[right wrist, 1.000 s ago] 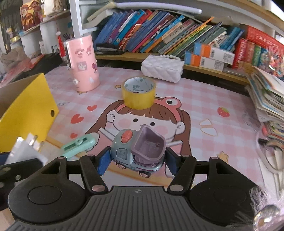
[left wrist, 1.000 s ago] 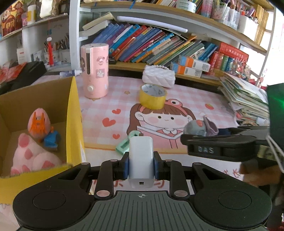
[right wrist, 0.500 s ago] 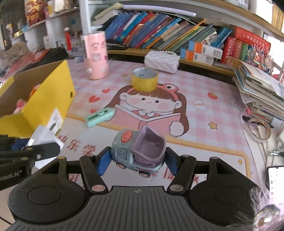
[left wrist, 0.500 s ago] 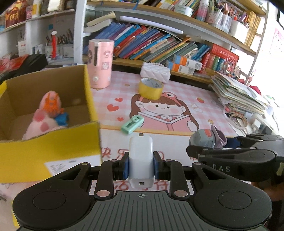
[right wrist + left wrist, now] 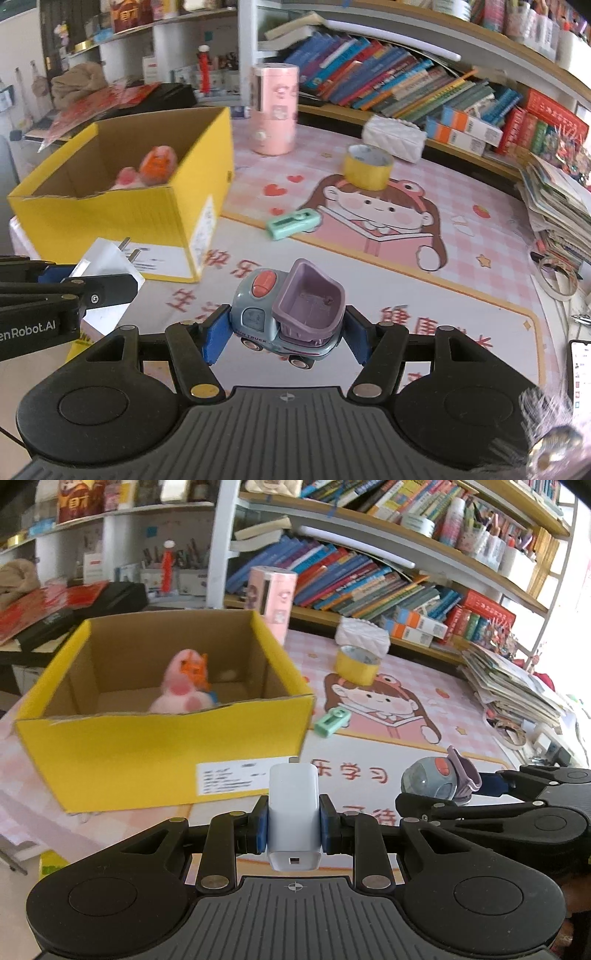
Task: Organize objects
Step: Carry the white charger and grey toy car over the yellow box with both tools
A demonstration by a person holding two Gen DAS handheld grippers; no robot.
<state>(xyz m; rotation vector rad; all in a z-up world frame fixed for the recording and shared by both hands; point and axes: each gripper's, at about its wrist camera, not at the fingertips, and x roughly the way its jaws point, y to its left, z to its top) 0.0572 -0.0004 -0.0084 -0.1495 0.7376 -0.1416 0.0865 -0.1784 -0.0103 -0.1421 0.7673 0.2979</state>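
My left gripper [image 5: 293, 823] is shut on a white plug adapter [image 5: 293, 805], held in front of the yellow cardboard box [image 5: 147, 753]. Inside the box lie a pink plush toy [image 5: 181, 690] and a small blue item. My right gripper [image 5: 286, 334] is shut on a grey and purple toy dump truck [image 5: 291, 314], above the pink desk mat [image 5: 406, 266]. The truck [image 5: 439, 781] also shows at the right of the left wrist view, and the adapter [image 5: 107, 262] at the left of the right wrist view. The box [image 5: 110, 218] sits left of the right gripper.
On the mat lie a mint green stapler-like item [image 5: 293, 223], a yellow tape roll [image 5: 367, 166], a pink cylinder [image 5: 273, 110] and a white quilted pouch [image 5: 393, 136]. Bookshelves run along the back. A paper stack [image 5: 557, 206], tape ring [image 5: 556, 280] and phone [image 5: 580, 369] sit at the right.
Both grippers have drawn back from the desk with their loads. The box now shows whole in front of the left gripper, and more of the mat is in view.
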